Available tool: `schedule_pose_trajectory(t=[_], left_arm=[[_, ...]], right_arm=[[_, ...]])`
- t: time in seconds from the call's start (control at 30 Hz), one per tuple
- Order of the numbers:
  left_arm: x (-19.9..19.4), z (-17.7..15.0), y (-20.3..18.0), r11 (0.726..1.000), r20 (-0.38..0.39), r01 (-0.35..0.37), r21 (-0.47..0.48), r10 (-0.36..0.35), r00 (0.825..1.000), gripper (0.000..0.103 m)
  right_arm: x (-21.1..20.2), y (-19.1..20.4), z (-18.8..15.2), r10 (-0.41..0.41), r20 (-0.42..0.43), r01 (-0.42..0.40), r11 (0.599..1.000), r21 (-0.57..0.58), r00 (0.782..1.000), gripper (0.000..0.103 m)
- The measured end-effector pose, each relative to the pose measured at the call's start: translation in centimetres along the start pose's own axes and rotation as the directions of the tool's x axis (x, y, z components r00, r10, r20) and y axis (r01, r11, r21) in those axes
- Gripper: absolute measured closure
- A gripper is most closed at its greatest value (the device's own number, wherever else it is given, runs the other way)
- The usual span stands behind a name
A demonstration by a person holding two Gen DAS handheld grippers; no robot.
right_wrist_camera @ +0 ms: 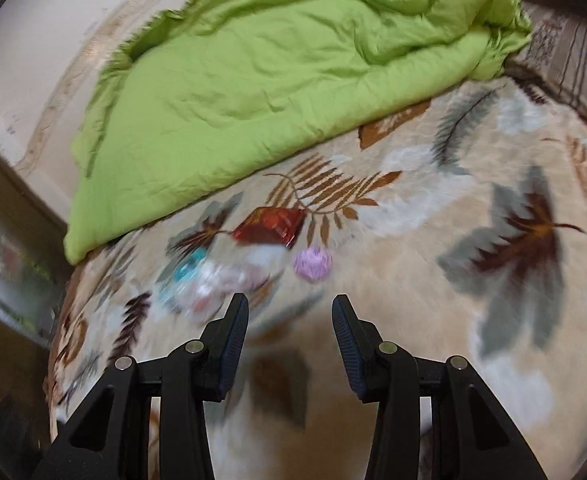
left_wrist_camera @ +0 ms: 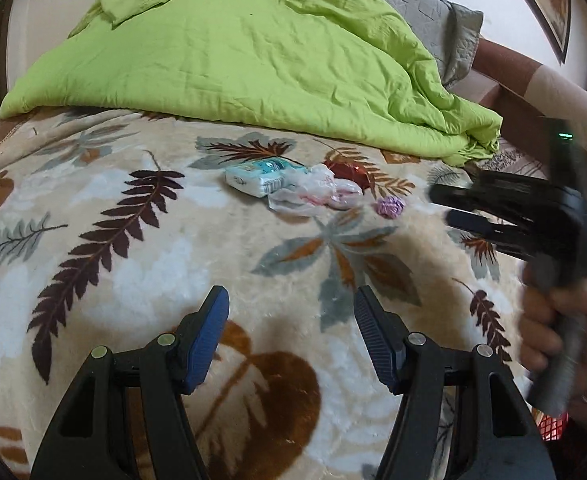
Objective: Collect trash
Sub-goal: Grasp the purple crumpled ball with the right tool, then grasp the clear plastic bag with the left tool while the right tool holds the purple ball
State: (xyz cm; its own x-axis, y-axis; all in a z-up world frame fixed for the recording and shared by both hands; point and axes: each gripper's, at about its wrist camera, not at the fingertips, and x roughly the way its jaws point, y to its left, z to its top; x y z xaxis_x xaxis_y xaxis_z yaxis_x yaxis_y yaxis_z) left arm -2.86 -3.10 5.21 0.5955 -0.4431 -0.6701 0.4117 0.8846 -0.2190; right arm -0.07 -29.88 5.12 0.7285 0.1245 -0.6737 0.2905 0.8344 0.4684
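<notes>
Both claws hung open and empty above a leaf-print blanket (left_wrist_camera: 133,280), the right claw (right_wrist_camera: 290,308) nearest a purple wad (right_wrist_camera: 312,264). A red wrapper (right_wrist_camera: 271,222), clear plastic bag (left_wrist_camera: 317,194) and blue-white packet (left_wrist_camera: 259,176) lay beside that wad, near a green duvet (left_wrist_camera: 253,60); the left claw (left_wrist_camera: 292,300) was further back.

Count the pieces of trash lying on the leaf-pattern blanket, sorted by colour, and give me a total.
Blue and white packet: 1
Clear crumpled plastic bag: 1
Red shiny wrapper: 1
Purple crumpled ball: 1
Total: 4
Both grippers, left and right, are open and empty.
</notes>
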Motion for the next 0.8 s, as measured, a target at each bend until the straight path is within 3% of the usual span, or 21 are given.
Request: schedule_pose_trajectory(t=[0.17,0.33,0.47,0.7,0.8], left_arm=[[0.3,0.6,0.4,0.999,0.004,0.023,-0.024,-0.023,1.000,0.039],[0.6,1.2,0.3,0.999,0.006,0.030,-0.026,-0.030,1.000,0.039],[1.8,2.7,0.0,0.997,-0.016,0.070,-0.017,-0.070,0.997,0.039],[6.2,6.4,-2.8,0.986,-0.080,0.114,0.121,-0.104,0.991,0.040],[8.6,7.7,-3.7,0.976,-0.120,0.118,0.182,-0.097,0.988,0.045]], right_arm=[[4.8,0.6,1.4,-0.091,-0.021,0.090,0.996,-0.026,0.996,0.064],[6.6,0.3,0.7,-0.084,-0.033,0.083,0.996,-0.037,0.996,0.077],[3.7,0.1,0.1,-0.058,0.004,0.058,0.998,-0.006,0.998,0.078],[-3.8,0.0,-2.7,-0.032,0.110,0.031,0.999,0.016,0.993,0.077],[-4.9,-0.7,-3.8,-0.041,0.131,0.039,0.999,0.018,0.990,0.077]])
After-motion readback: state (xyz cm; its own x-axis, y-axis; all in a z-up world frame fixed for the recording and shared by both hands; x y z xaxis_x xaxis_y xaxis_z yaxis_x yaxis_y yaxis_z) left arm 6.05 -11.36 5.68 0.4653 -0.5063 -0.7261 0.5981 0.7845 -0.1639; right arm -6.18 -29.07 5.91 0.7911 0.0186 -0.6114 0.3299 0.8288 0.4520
